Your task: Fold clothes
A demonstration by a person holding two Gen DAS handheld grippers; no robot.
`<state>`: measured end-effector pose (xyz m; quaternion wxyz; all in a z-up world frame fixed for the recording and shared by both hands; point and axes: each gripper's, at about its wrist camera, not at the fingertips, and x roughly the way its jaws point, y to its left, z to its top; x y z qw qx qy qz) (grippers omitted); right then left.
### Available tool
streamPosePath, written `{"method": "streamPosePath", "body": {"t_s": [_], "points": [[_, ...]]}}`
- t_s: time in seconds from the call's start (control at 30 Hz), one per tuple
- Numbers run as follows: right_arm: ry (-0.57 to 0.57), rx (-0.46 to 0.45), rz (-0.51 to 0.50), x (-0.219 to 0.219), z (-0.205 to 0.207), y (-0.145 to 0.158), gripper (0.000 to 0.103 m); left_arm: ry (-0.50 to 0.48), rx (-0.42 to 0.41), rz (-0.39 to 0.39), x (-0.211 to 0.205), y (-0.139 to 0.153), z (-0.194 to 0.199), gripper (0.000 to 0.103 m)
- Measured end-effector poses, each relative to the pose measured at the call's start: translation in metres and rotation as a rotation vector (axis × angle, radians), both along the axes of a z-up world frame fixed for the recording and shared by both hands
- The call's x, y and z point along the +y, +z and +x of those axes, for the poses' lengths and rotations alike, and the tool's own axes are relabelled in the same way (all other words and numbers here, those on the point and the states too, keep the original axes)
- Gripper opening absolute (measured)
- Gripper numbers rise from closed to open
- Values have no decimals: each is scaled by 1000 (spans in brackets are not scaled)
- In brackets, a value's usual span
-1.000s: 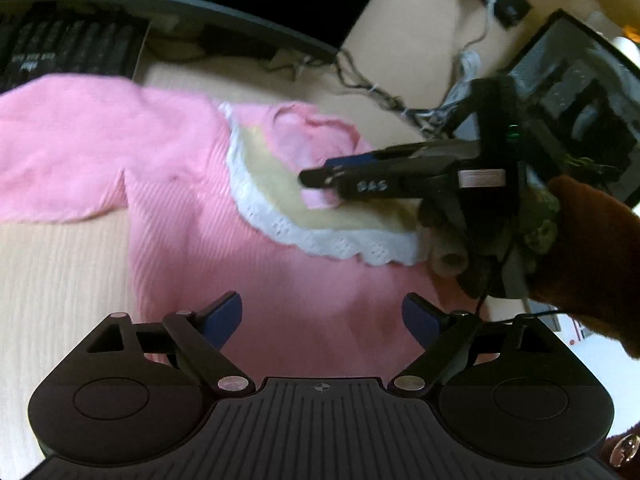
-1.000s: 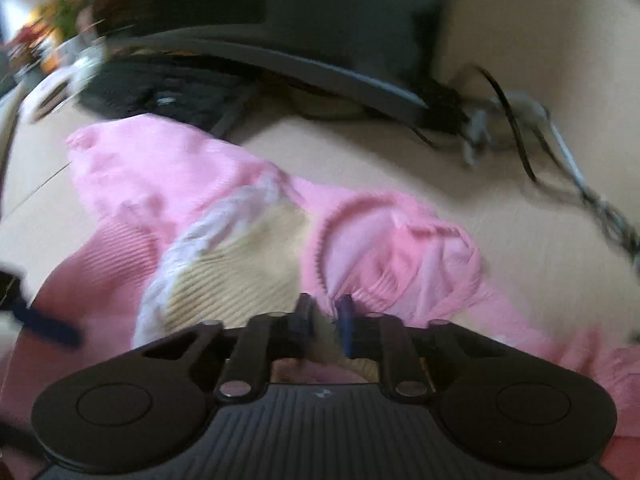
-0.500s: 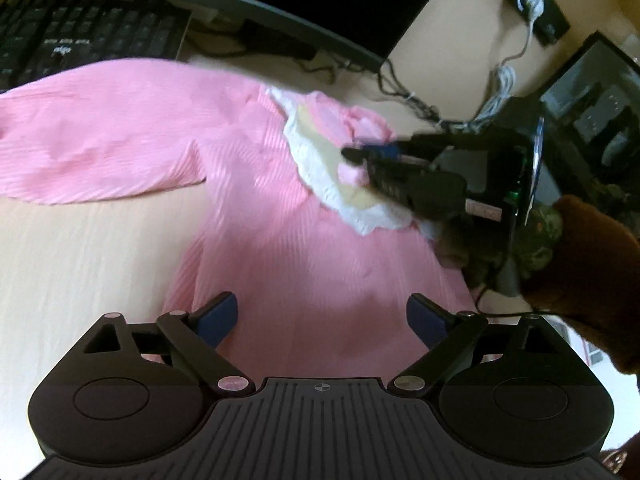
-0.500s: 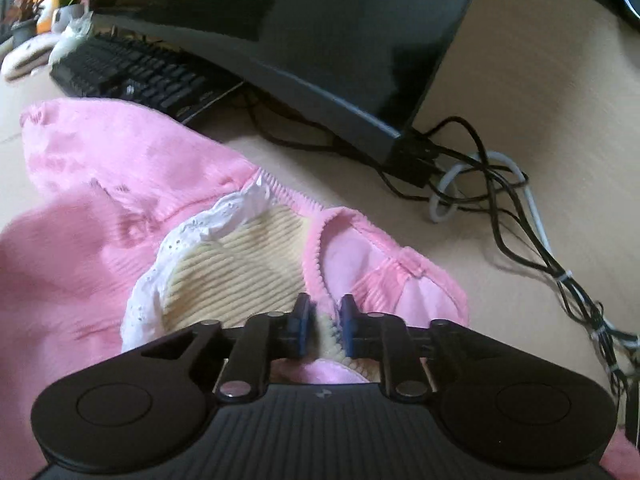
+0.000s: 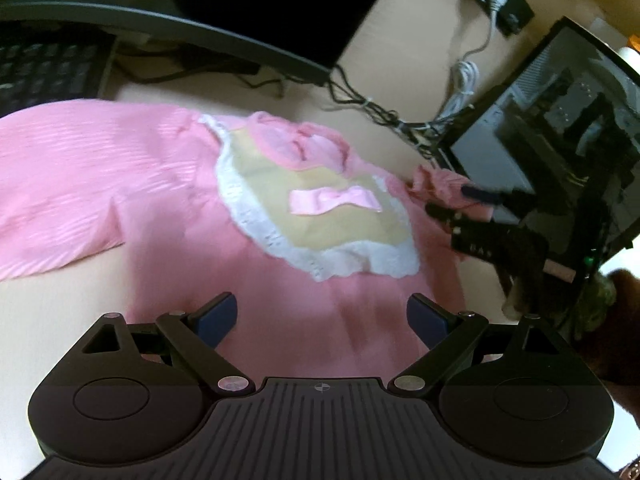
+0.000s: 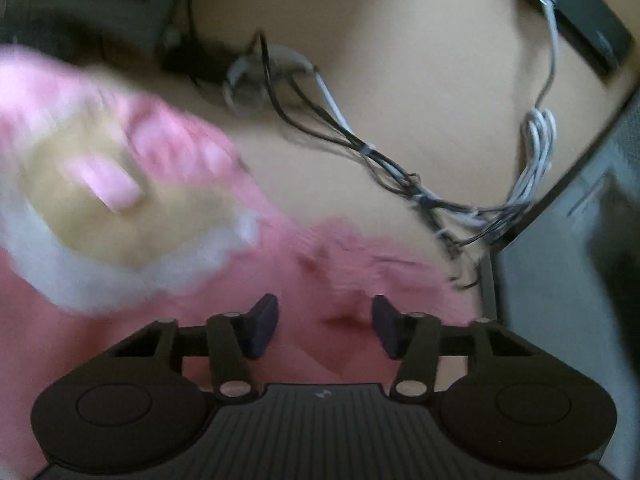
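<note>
A pink knit garment lies spread on the wooden desk, with a yellow bib panel edged in white lace and a pink bow. One sleeve stretches left. My left gripper is open and empty above the garment's lower body. My right gripper is open, its fingers astride the crumpled right sleeve. It also shows in the left wrist view at the garment's right shoulder. The right wrist view is blurred.
A monitor and its stand sit behind the garment, with a keyboard at the back left. A bundle of cables runs along the desk to a dark computer case on the right.
My right gripper has let go of the collar, opened and moved right to the right sleeve. The bib and bow now lie flat. My left gripper stays open.
</note>
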<state>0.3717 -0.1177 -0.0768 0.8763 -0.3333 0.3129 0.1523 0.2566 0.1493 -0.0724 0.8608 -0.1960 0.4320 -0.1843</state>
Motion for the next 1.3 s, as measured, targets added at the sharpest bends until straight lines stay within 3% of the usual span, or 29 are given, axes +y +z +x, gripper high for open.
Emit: {"method": "streamPosePath", "body": {"t_s": [0.1, 0.2, 0.23, 0.27, 0.33, 0.43, 0.5, 0.63, 0.73, 0.83, 0.93, 1.13, 1.3], "points": [[-45, 15, 81, -12, -1, 10, 46, -11, -2, 34, -2, -4, 16, 95], [-90, 31, 163, -23, -2, 21, 46, 45, 26, 98, 6, -13, 33, 95], [-105, 36, 190, -27, -2, 24, 53, 70, 35, 106, 11, -15, 36, 95], [-120, 41, 217, -31, -3, 27, 69, 93, 40, 108, 17, -16, 38, 95], [-150, 51, 271, -39, -3, 34, 80, 133, 48, 108, 26, -17, 41, 95], [-194, 79, 361, -49, -7, 44, 85, 158, 44, 95, 31, -15, 37, 95], [-207, 171, 465, -50, -29, 45, 87, 156, 35, 83, 29, -13, 33, 95], [-165, 245, 560, -42, -77, 40, 102, 134, 28, 81, 27, -14, 22, 95], [-104, 240, 448, -24, -103, 25, 102, 117, 22, 96, 26, -14, 15, 95], [-95, 119, 172, -13, -124, 4, 103, 100, 15, 111, 26, -15, 7, 96], [-163, 56, 116, -27, -126, 2, 103, 82, 9, 126, 26, -16, 0, 96], [-260, 90, 298, -56, -133, 31, 103, 50, -3, 148, 24, -17, -14, 96], [-268, 59, 380, -35, -127, 31, 103, 26, -11, 146, 19, -18, -20, 96]]}}
